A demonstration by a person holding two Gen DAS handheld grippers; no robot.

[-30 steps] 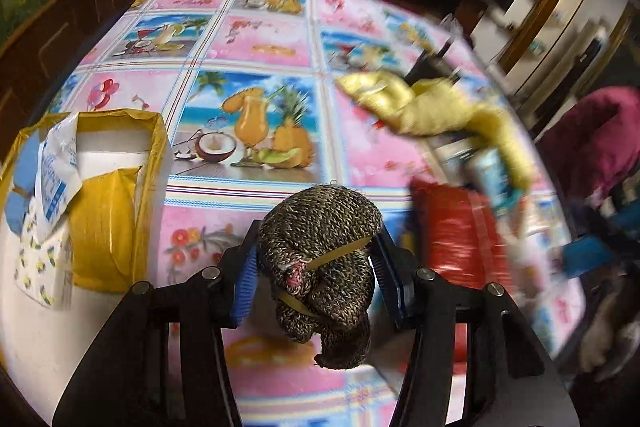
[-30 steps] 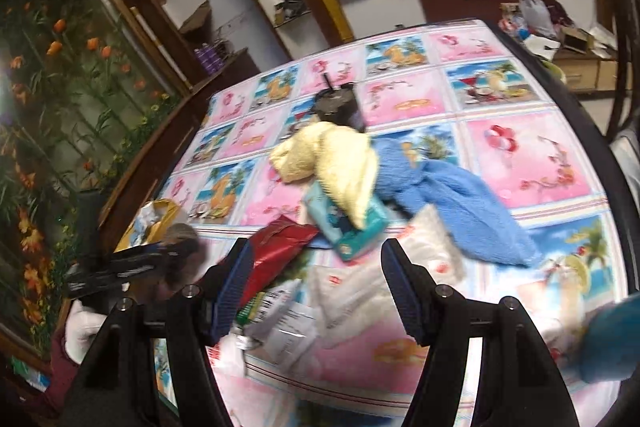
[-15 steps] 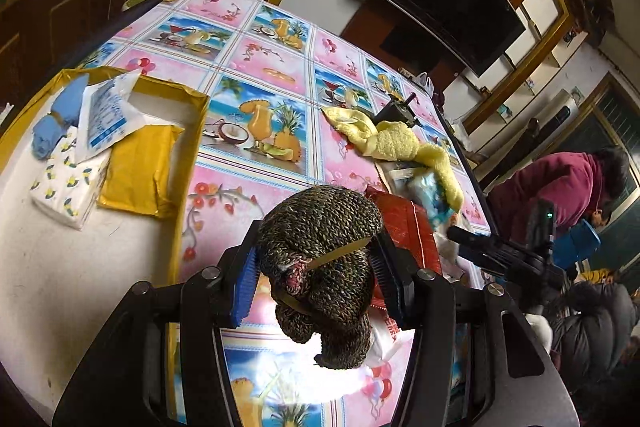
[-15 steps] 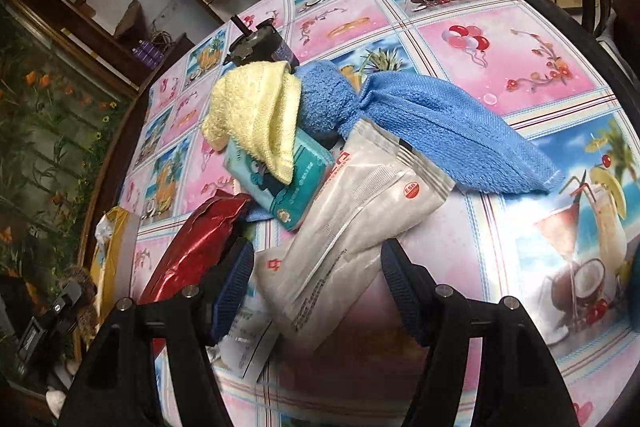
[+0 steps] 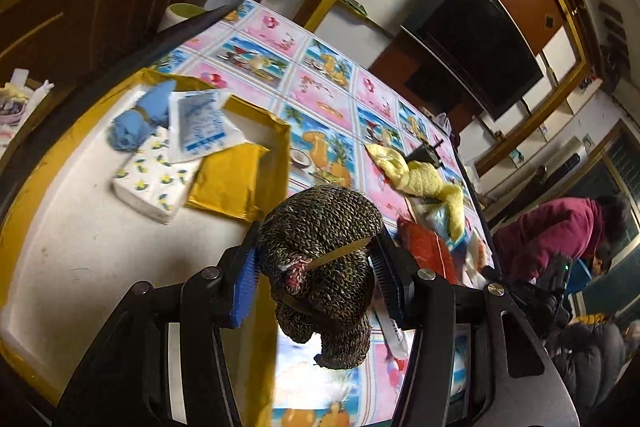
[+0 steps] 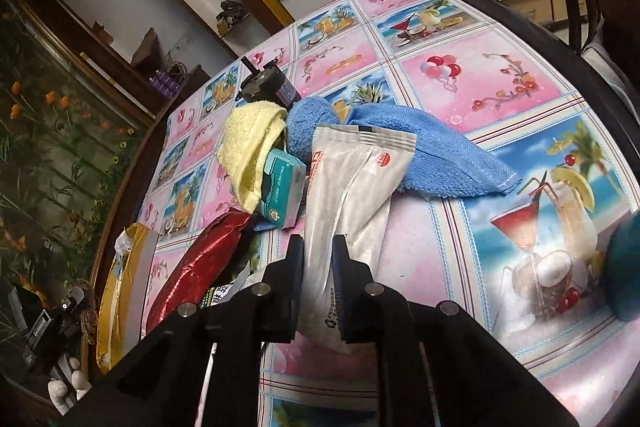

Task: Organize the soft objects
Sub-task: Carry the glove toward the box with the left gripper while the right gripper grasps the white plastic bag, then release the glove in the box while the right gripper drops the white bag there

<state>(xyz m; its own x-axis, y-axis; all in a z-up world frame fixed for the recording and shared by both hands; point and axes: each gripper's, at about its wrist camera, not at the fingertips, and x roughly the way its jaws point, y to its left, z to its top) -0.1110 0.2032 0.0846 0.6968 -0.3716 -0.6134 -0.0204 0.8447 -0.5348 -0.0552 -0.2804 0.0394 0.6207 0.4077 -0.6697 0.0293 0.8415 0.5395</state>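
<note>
My left gripper [image 5: 314, 269] is shut on a brown knitted bundle [image 5: 320, 247] bound with a yellow band, held above the right edge of a gold-rimmed white tray [image 5: 80, 239]. The tray holds a blue rolled cloth [image 5: 134, 119], a white packet [image 5: 198, 127], a lemon-print tissue pack [image 5: 156, 181] and a gold pouch [image 5: 236, 175]. My right gripper [image 6: 318, 255] is shut on a silver-white foil pouch [image 6: 352, 183] lying on the table. A yellow towel [image 6: 250, 143], a blue towel [image 6: 404, 143], a teal tissue pack [image 6: 282, 189] and a red foil bag [image 6: 196, 267] lie around it.
The table [image 6: 480, 79] has a pink and blue drink-print cloth. A black motor-like object [image 6: 262, 87] stands behind the towels. A person in a maroon jacket [image 5: 560, 231] sits at the right. The table's dark rim [image 6: 560, 43] curves along the right side.
My left gripper has carried the knitted bundle left, over the tray's edge. My right gripper has moved forward and closed on the silver-white pouch.
</note>
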